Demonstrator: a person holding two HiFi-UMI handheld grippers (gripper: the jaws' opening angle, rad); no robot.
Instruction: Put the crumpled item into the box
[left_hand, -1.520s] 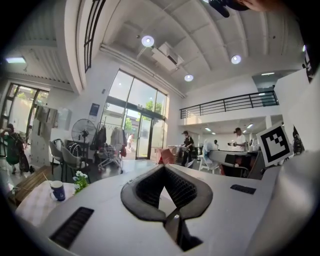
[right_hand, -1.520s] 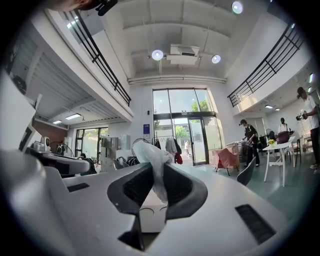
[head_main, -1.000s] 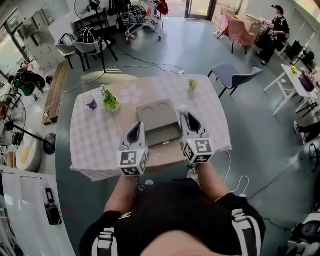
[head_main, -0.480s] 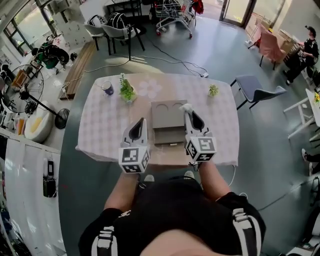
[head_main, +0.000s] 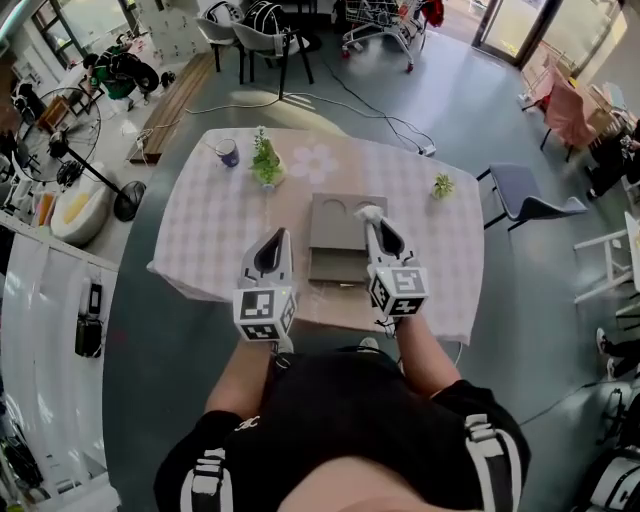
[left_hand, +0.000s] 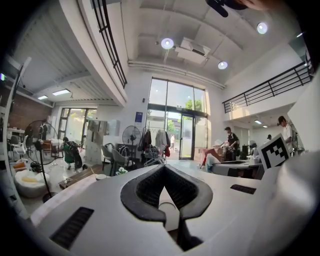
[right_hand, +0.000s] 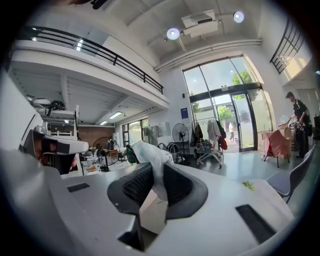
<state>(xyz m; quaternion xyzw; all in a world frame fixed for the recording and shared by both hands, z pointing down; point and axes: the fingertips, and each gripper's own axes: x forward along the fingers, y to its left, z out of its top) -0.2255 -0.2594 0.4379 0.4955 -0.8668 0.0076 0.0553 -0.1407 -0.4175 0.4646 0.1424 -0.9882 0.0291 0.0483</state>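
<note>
A grey box (head_main: 338, 222) lies at the middle of the checkered table (head_main: 200, 240), its near part open. My right gripper (head_main: 369, 214) is shut on a white crumpled item (head_main: 366, 211) and hangs over the box's right side. In the right gripper view the crumpled item (right_hand: 150, 156) sticks up between the dark pads (right_hand: 176, 186) of the right gripper (right_hand: 155, 169). My left gripper (head_main: 271, 247) hovers left of the box with nothing in it. Seen in its own view, the left gripper (left_hand: 163, 168) has its tips together.
A potted plant (head_main: 266, 165) and a cup (head_main: 228, 152) stand at the table's far left, and a small plant (head_main: 442, 186) at the far right. A chair (head_main: 535, 205) is to the right of the table, with a standing fan (head_main: 70, 150) on the left. A person (right_hand: 299, 120) stands far off.
The head view has swung, so the table sits differently in the picture. Both grippers have shifted across the table, the right one lower, still with the crumpled item in it.
</note>
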